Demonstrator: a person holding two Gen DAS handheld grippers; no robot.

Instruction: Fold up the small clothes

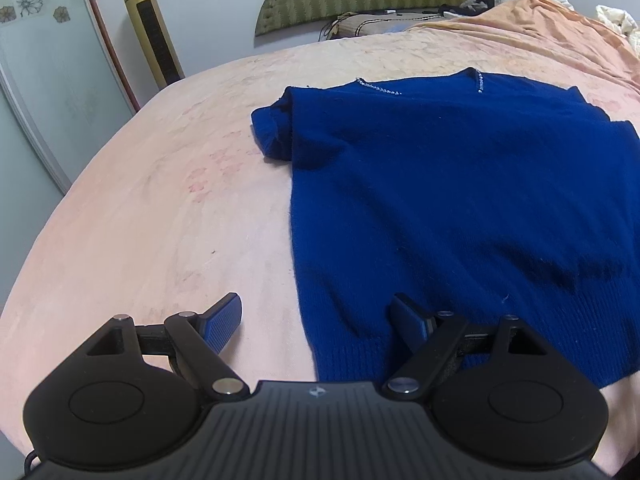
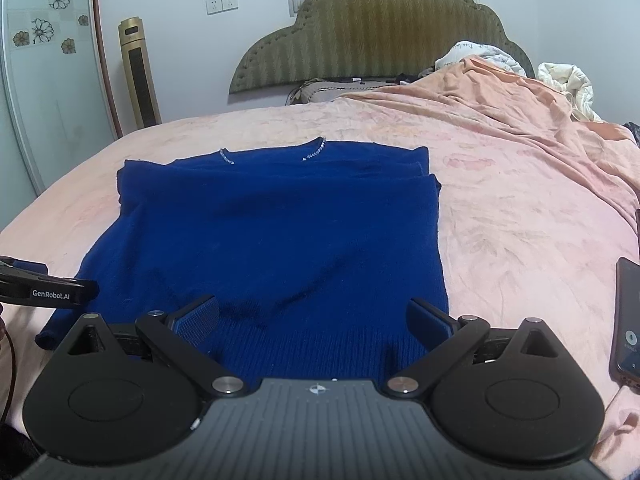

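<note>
Left wrist view: left gripper (image 1: 318, 322) spread wide, holding nothing, over the blue sweater's (image 1: 460, 200) hem near the bed's (image 1: 160, 200) near edge. Right wrist view: right gripper (image 2: 314, 320) likewise wide and empty above the hem; phone (image 2: 628, 320) at the bed's right edge.

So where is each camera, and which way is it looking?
Left wrist view: sits on the left gripper, looking down across the bed at the sweater's left hem corner; only its own open fingers show.
Right wrist view: sits on the right gripper, over the sweater's hem, facing the headboard; its open fingers show, with the left gripper at the left edge and a phone on the right.
Both share the sweater, bed, headboard and gold tower.
</note>
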